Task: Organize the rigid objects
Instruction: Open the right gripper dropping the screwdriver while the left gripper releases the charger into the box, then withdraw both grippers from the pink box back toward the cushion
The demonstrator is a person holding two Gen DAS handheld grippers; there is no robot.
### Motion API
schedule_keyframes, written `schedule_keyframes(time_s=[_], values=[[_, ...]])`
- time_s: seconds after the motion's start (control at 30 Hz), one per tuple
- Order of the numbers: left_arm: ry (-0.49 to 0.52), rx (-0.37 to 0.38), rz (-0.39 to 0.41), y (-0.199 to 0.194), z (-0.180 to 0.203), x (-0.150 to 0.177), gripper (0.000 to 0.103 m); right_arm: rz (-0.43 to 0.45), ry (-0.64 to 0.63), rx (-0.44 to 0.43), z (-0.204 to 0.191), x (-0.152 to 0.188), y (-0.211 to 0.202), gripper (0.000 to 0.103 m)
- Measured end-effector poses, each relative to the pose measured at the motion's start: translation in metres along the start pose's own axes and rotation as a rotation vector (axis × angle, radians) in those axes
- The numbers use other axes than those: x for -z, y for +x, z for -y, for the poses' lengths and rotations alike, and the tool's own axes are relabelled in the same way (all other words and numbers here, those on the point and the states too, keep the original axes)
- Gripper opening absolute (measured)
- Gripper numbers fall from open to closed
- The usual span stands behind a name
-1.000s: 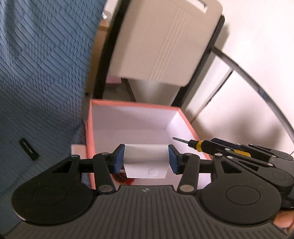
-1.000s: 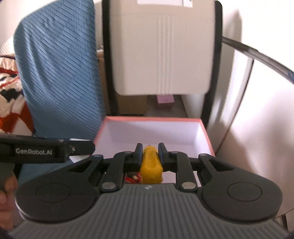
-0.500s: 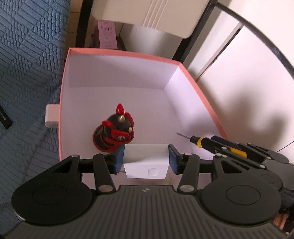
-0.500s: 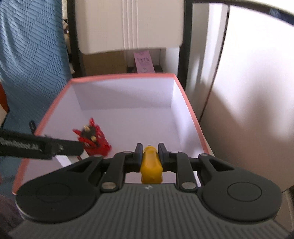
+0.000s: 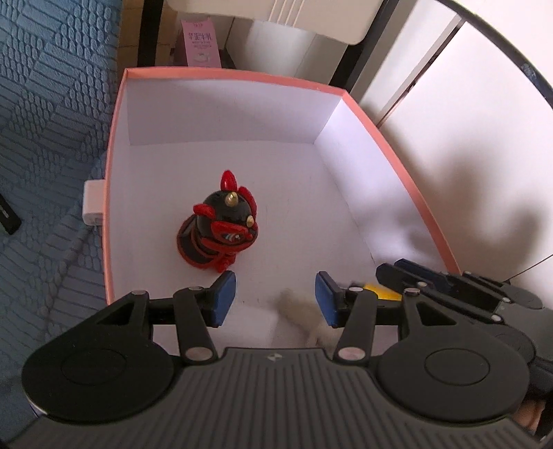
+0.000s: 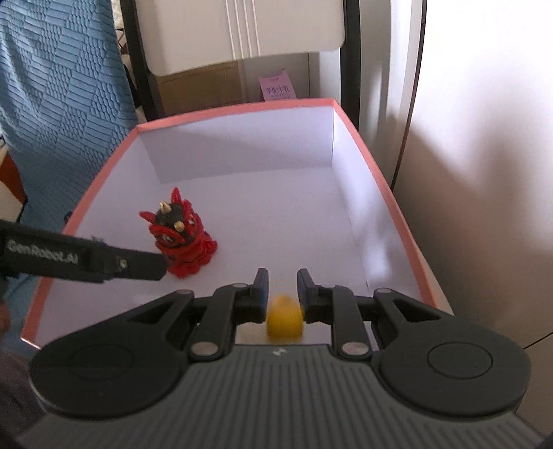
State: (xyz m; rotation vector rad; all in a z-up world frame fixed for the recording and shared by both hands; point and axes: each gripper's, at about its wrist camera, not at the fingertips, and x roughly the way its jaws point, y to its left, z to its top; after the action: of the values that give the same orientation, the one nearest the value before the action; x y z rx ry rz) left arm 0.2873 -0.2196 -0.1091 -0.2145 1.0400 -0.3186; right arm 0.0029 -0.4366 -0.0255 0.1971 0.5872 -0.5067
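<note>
Yellow-handled screwdriver (image 6: 284, 319) blurred between my right gripper (image 6: 282, 288) jaws, parted, apparently dropping into pink box (image 5: 110, 193). White block (image 5: 257, 323) blurred below left gripper (image 5: 273, 293), wide open, empty. Release step; next I lift both clear, avoiding red figurine (image 5: 217, 229). Blue quilt (image 5: 45, 114) left, white chair (image 6: 242, 31) behind.

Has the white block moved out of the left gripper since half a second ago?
Yes. The left gripper is open now, and the white block lies blurred below its fingers, near the pink box's front edge.
</note>
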Motion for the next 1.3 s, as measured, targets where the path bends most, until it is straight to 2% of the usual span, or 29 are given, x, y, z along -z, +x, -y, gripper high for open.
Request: schedule_keyframes(time_s=[0.43,0.57,0.83,1.07,1.3], values=[[-0.039,0.027,0.181,-0.083,-0.009,-0.005,0.057,0.108,0.001,-0.023,-0.026,-0.035,-0.050,0.023],[-0.053,0.045,0.244,-0.116,-0.015,-0.006,0.057,0.154,-0.021,-0.041,-0.044,-0.048,-0.072,0.023],[-0.041,0.030,0.347,-0.176,-0.030,0.006,0.057,0.214,-0.051,-0.088,-0.087,-0.060,-0.106,0.023],[-0.055,0.004,0.412,-0.210,-0.056,0.025,0.057,0.218,-0.090,-0.141,-0.125,-0.056,-0.121,0.023],[-0.076,-0.048,0.439,-0.231,-0.093,0.043,0.057,0.165,-0.089,-0.203,-0.155,-0.044,-0.122,0.023]])
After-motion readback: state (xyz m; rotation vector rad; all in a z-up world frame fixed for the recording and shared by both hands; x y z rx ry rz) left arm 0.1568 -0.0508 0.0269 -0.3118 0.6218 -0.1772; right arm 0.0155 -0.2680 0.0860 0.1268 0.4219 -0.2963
